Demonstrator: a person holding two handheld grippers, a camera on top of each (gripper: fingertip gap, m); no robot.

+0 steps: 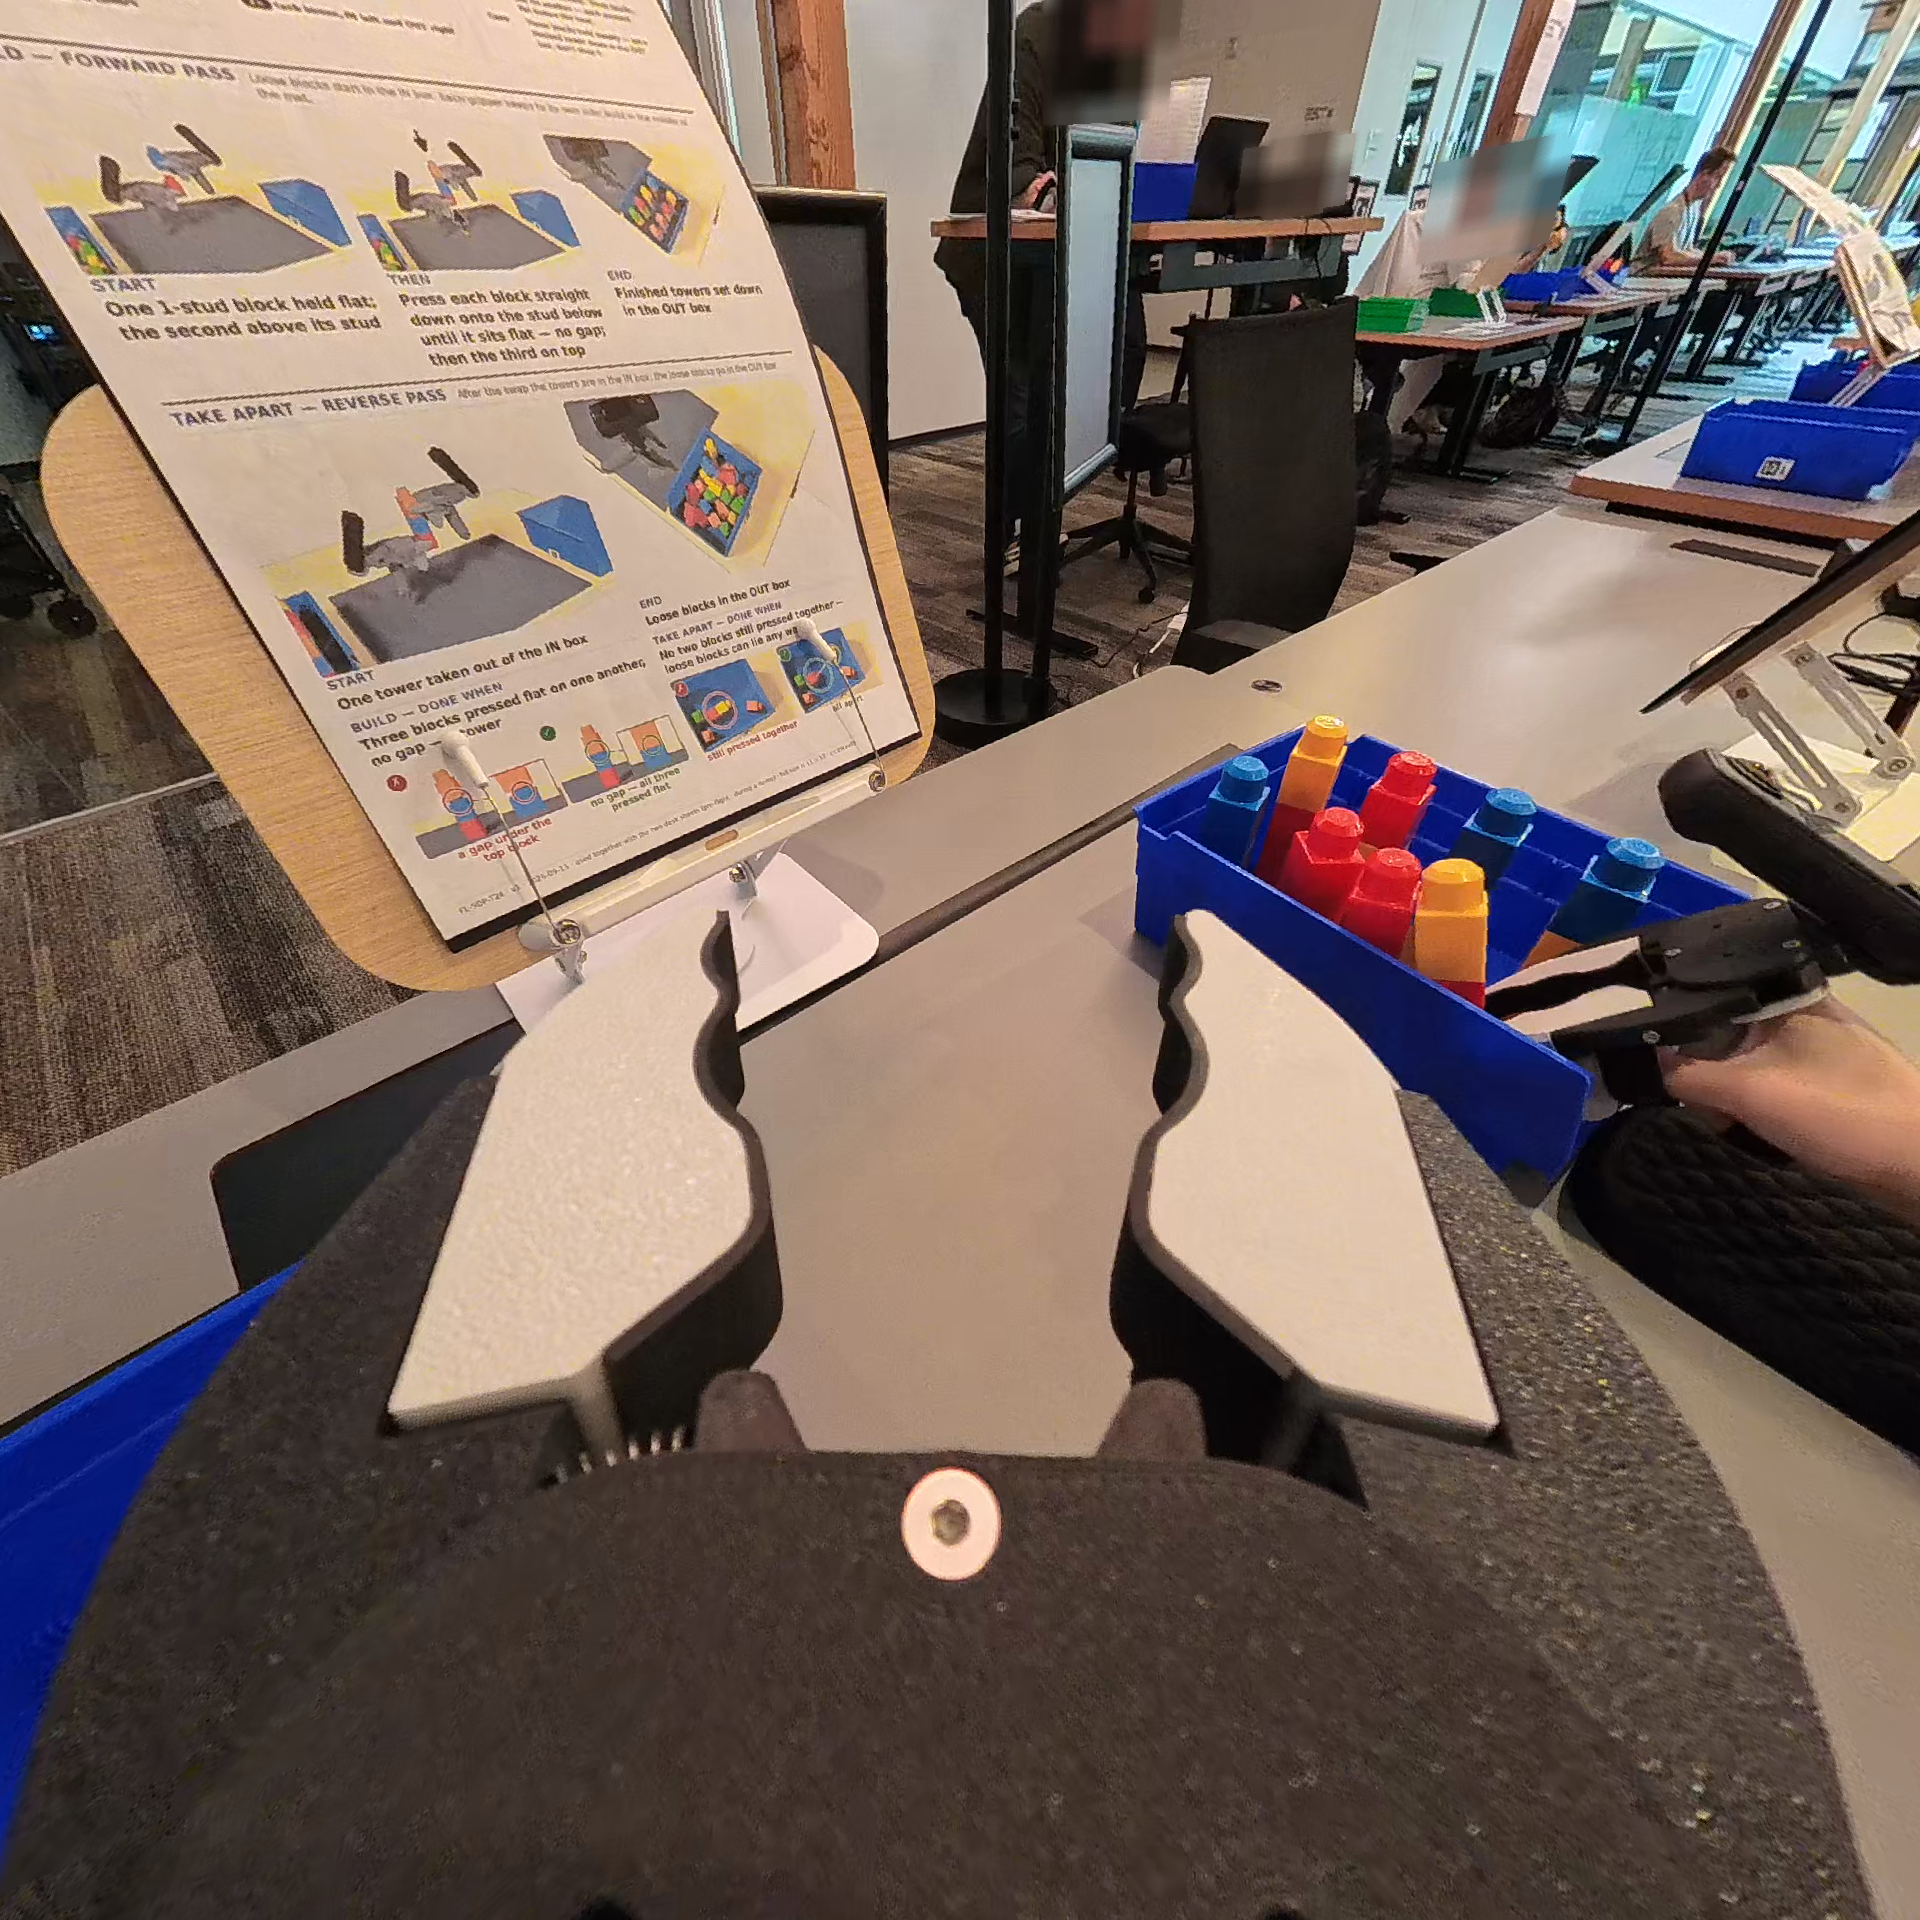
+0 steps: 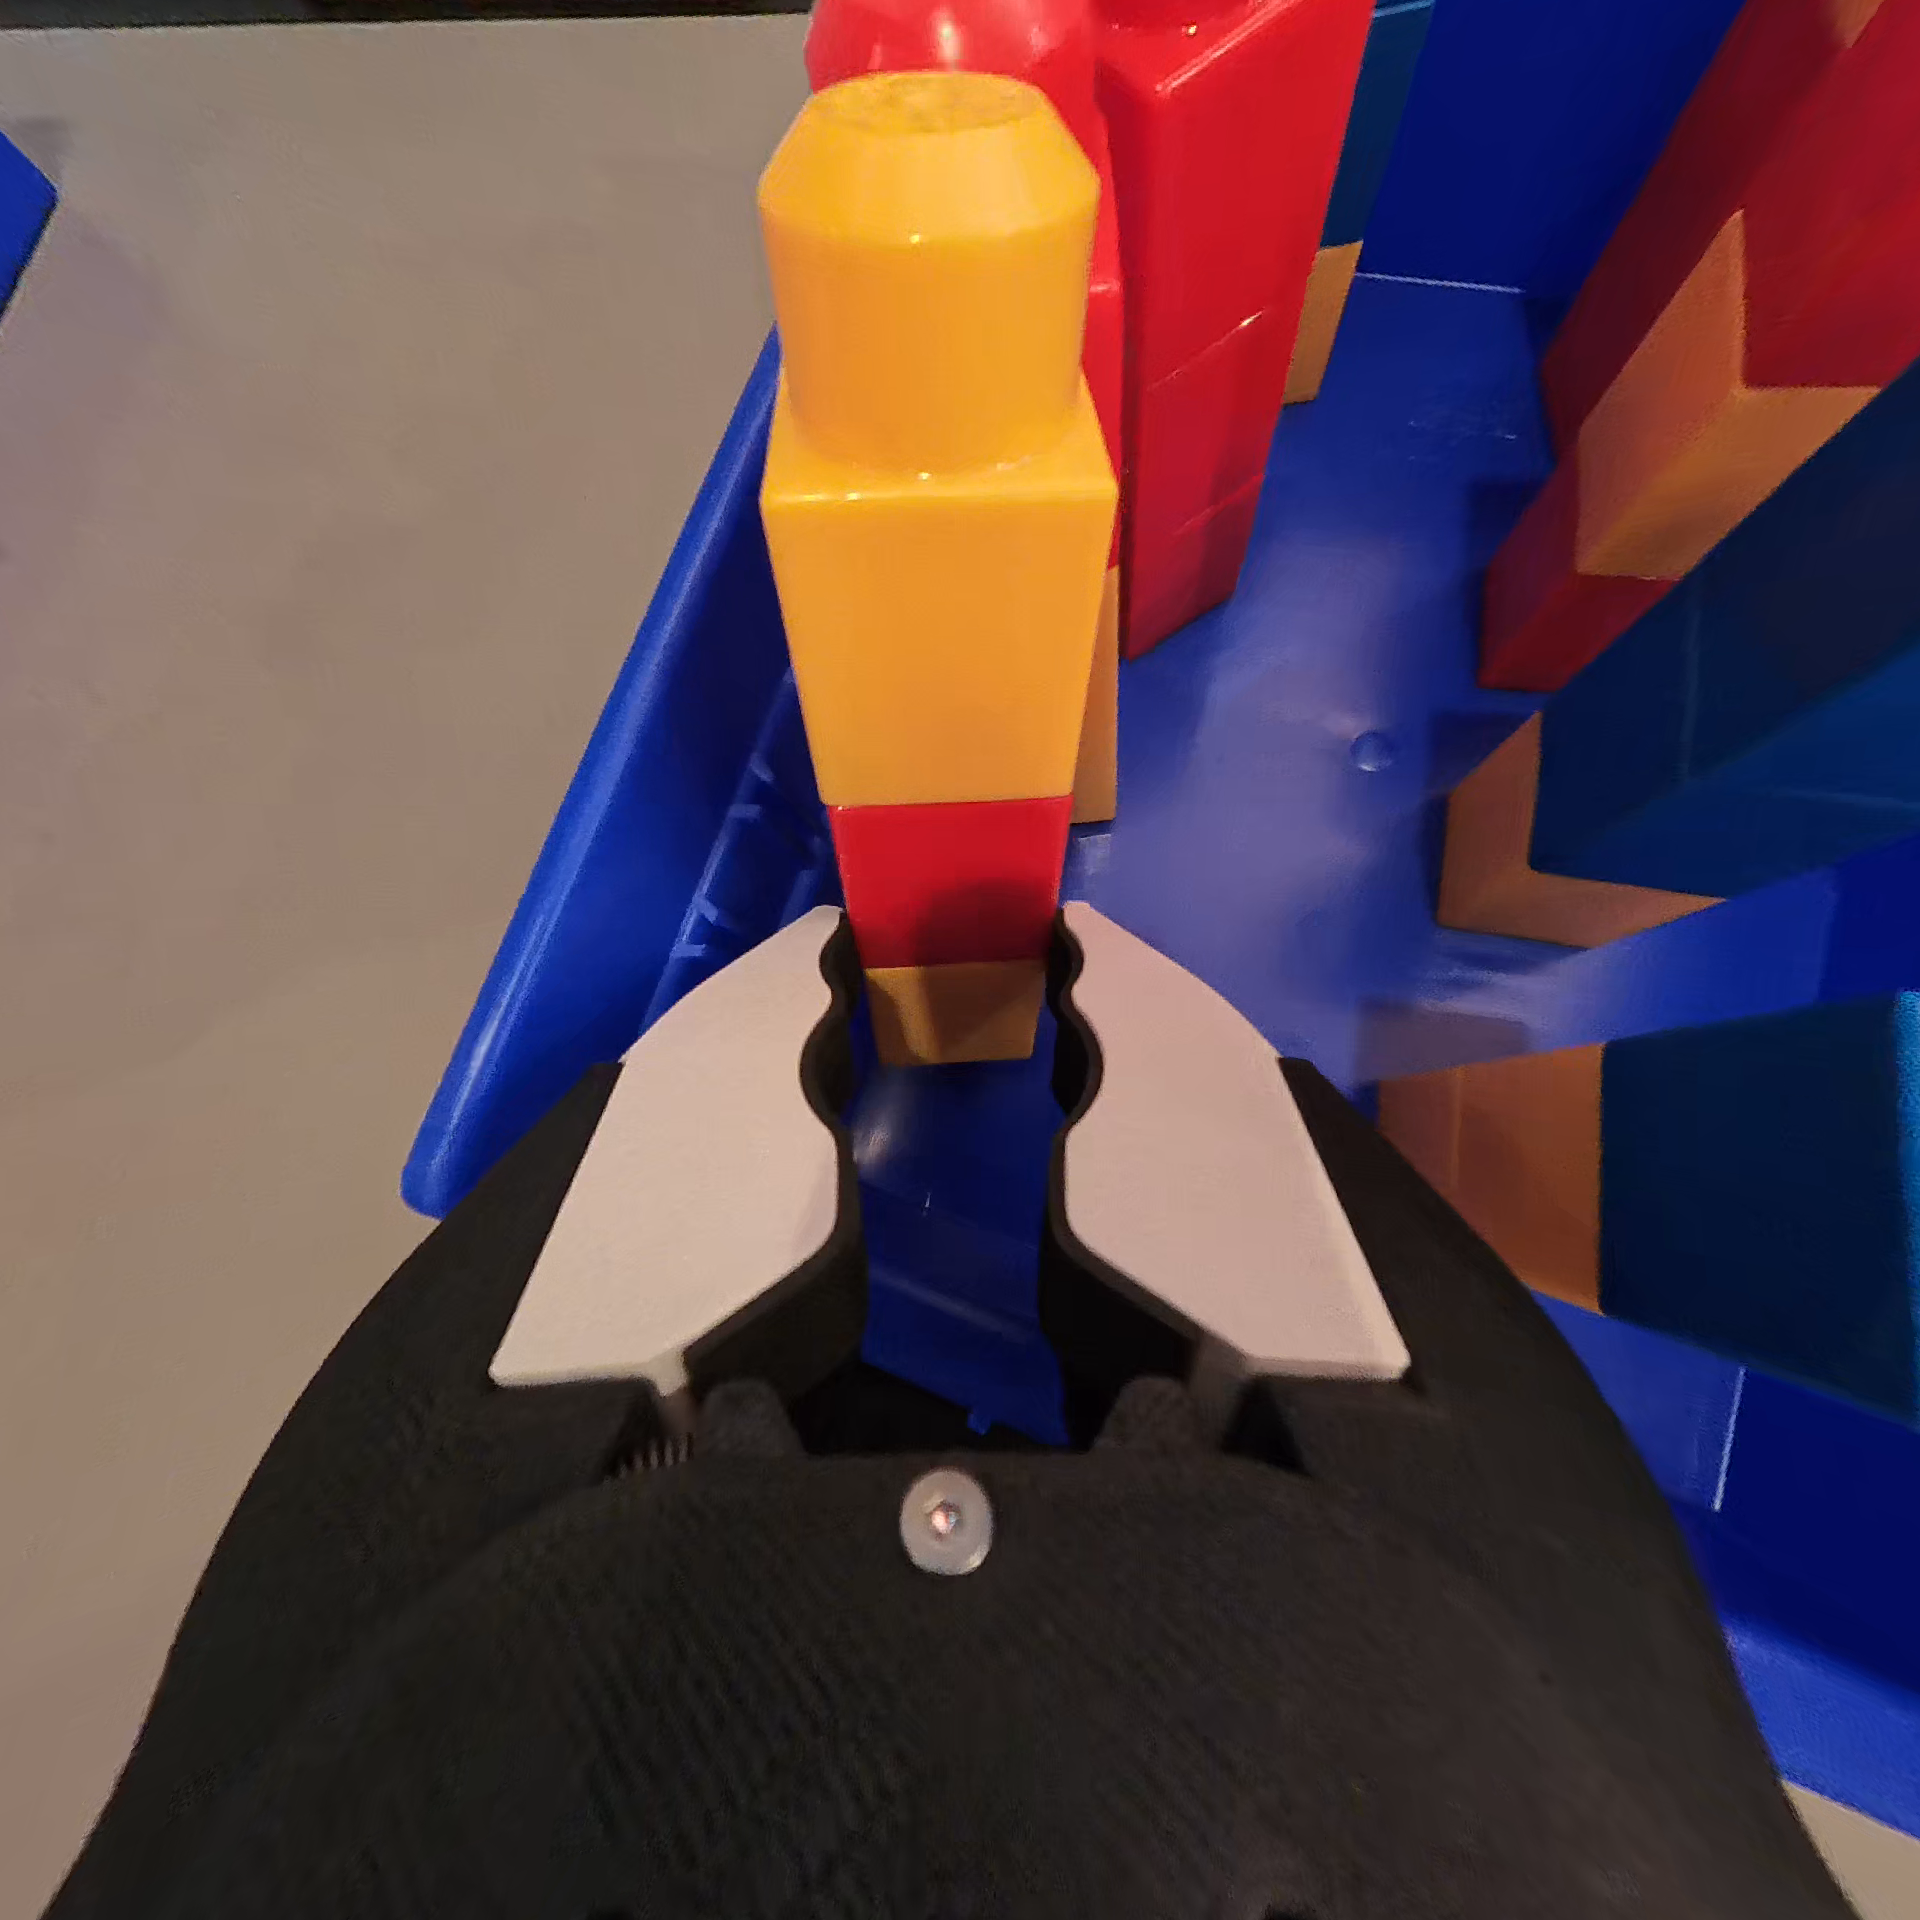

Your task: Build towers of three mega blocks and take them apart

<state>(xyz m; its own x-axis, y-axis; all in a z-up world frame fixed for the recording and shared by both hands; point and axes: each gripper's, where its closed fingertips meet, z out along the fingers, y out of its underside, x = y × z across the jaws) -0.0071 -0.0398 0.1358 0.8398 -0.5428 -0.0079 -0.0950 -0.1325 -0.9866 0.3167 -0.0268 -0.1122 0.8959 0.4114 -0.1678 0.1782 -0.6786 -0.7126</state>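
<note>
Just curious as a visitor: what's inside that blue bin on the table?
The blue bin holds standing block towers in red, orange and blue. The right gripper is shut on an orange-red-orange tower. The bin wall and the towers cover most of the floor.

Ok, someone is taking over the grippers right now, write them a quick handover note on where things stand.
Right gripper: fingers closed on a yellow-red-yellow tower, gripping near its lower blocks, inside the blue bin.
Left gripper: open and empty, over the dark mat.
Blocks: several more stacked towers stand in the same bin. Another blue bin edge shows at the far left; its contents are out of view.
Done: towers are built and binned.
Left, probably: bring the held tower to the mat, pull it apart with both grippers, then repeat for the rest.
</note>
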